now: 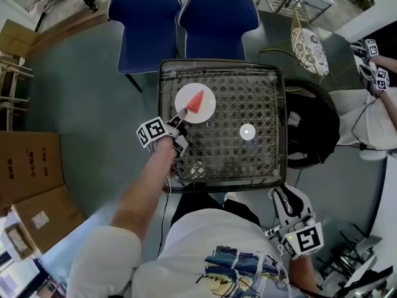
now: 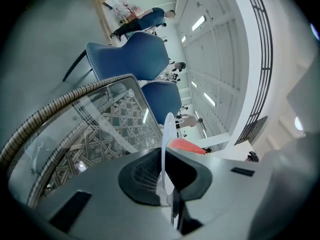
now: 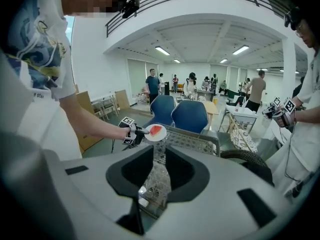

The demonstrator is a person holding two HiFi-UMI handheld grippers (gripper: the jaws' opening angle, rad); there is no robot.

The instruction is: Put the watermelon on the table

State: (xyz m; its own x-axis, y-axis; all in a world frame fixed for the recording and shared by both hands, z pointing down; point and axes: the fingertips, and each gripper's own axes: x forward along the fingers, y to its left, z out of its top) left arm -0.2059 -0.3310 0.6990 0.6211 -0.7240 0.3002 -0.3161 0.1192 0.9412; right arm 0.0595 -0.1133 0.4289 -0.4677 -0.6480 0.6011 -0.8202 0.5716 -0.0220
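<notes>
Left gripper [image 1: 180,118] clamps plate [image 1: 206,112] carrying watermelon [image 1: 196,99].
Jaws are closed on the plate's rim; the red wedge lies on the plate, over the far-left area of the glass-topped table [image 1: 260,98]. Contact between plate and glass cannot be determined. Right gripper [image 1: 283,197] hangs near the table's front-right corner, jaws apart, holding nothing.

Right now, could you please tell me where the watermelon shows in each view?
Head view: upper centre, watermelon on the white plate.
Left gripper view: watermelon low centre, right of the plate's edge.
Right gripper view: watermelon small, left of centre.
Shared landmark: the blue chairs beyond it.
</notes>
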